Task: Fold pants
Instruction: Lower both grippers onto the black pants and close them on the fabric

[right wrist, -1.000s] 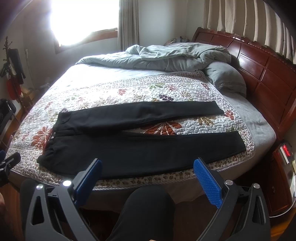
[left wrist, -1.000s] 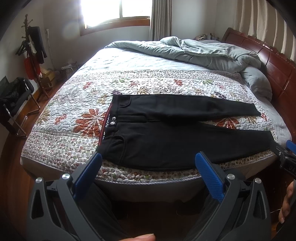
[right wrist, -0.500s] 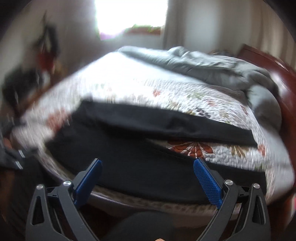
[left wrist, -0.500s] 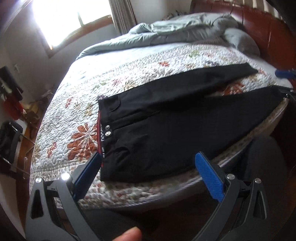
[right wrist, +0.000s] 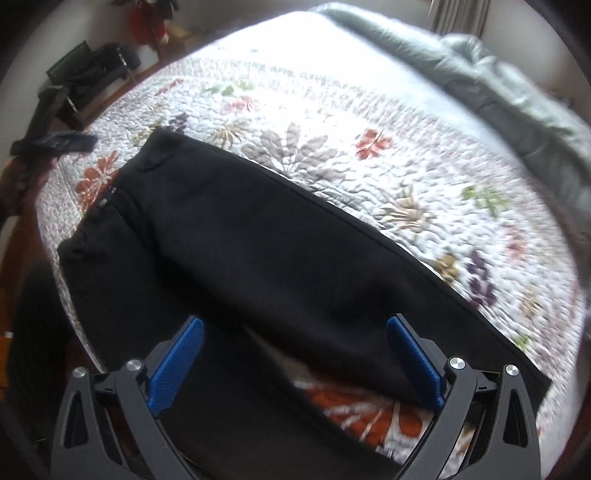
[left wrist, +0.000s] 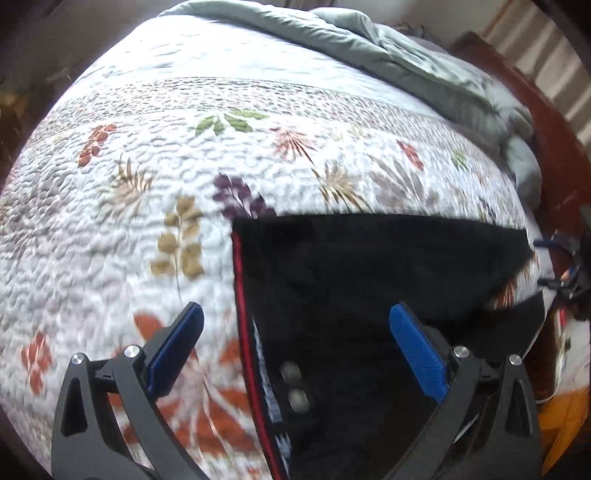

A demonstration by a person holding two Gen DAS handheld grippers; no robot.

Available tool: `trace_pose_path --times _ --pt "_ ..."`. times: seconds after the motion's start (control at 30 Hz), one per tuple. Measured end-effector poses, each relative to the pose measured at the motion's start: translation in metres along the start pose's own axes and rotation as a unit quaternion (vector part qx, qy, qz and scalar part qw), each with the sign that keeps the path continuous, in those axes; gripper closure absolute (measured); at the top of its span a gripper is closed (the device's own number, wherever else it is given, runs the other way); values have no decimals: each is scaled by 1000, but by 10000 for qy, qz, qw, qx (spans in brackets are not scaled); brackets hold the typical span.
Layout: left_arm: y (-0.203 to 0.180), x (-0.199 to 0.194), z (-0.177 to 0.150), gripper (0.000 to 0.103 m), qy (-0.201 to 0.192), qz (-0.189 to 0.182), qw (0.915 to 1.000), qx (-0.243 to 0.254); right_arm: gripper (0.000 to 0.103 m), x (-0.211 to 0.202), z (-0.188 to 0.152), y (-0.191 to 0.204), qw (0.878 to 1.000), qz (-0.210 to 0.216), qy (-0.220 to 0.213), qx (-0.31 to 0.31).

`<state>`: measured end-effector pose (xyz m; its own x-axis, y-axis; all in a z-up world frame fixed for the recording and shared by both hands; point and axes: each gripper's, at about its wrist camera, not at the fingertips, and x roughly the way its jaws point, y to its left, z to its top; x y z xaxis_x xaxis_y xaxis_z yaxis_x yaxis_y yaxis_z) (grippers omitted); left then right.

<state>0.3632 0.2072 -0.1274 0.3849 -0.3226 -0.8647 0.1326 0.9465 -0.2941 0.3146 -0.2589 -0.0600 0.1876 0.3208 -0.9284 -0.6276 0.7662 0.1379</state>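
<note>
Black pants [left wrist: 369, 273] lie flat on the floral quilt [left wrist: 147, 206], legs spread in a V. Their waistband with a red stripe [left wrist: 243, 325] and two metal buttons [left wrist: 295, 384] sits right under my left gripper [left wrist: 295, 343], which hovers open over the waist with nothing between its blue pads. In the right wrist view the far leg [right wrist: 280, 258] runs diagonally, the near leg [right wrist: 140, 314] lies closer to the bed edge, and my right gripper [right wrist: 295, 354] stands open above both legs, over the gap between them. The other gripper shows blurred at the left edge [right wrist: 55, 142].
A rumpled grey-green duvet [left wrist: 406, 62] and a pillow [left wrist: 524, 166] fill the head of the bed by the dark wooden headboard [left wrist: 554, 122]. A black chair [right wrist: 92, 66] and hanging clothes [right wrist: 147, 22] stand beyond the bed's far side.
Both grippers have moved in from in front of the bed to low over the pants, the left to the waistband, the right to the legs. Both stay open.
</note>
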Motion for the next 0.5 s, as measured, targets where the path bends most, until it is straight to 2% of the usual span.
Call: trace_pose_path --times 0.1,0.2,0.37,0.5 --pt "17 27 33 3 108 -333 9993 -102 4 24 30 -27 9991 292 312 -50" --pt "24 61 51 3 416 -440 9981 91 4 47 52 -48 9957 609 681 -156" --pt "35 111 56 4 957 -579 9934 248 4 80 70 -77 9886 868 1201 -282" --pt "31 124 54 4 1065 -822 9895 526 8 99 77 -104 9840 928 1492 -296"
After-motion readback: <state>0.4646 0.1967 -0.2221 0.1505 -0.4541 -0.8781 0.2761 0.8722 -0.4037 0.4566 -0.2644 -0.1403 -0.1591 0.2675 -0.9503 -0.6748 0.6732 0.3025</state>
